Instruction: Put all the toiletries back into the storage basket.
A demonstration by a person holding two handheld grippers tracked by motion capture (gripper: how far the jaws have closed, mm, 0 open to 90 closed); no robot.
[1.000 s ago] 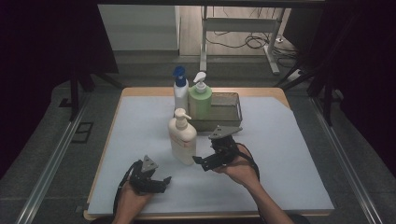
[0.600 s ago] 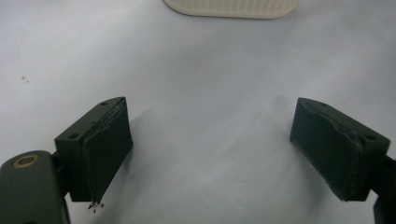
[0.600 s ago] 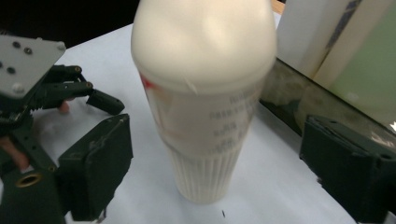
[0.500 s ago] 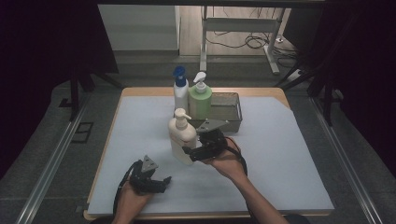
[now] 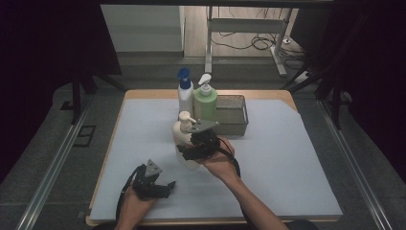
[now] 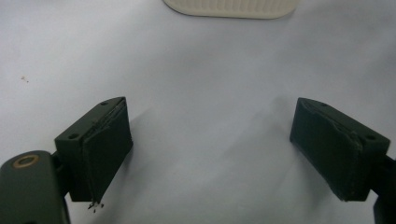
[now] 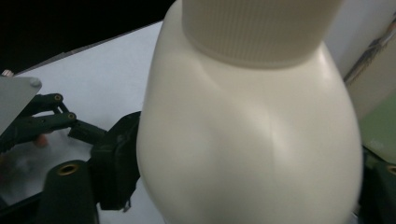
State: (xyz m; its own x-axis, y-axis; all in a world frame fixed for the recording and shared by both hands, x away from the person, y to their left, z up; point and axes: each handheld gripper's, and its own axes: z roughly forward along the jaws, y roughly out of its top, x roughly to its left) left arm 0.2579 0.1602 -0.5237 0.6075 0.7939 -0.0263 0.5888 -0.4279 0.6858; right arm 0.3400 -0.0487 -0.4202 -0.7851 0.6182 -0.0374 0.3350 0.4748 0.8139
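Observation:
A cream pump bottle (image 5: 184, 136) stands upright on the white mat, left of the middle. My right gripper (image 5: 186, 152) reaches in from its right, with one black jaw on each side of the bottle's body. In the right gripper view the cream bottle (image 7: 247, 140) bulges between the jaws of that gripper (image 7: 247, 184). The jaws have just been closing around it, and no squeeze shows on its sides. My left gripper (image 5: 163, 185) rests low near the front edge, open. In the left gripper view its jaws (image 6: 210, 149) stand wide over bare mat, with the cream bottle's base (image 6: 231, 7) ahead.
Behind the cream bottle stand a white bottle with a blue pump (image 5: 185, 93) and a green bottle (image 5: 205, 104). A grey metal tray (image 5: 233, 125) sits right of them. The white mat (image 5: 287, 158) covers the wooden table.
My right gripper has slid left across the mat until its jaws straddle the cream bottle. The bottle still stands upright in the same place, and my left gripper has stayed put.

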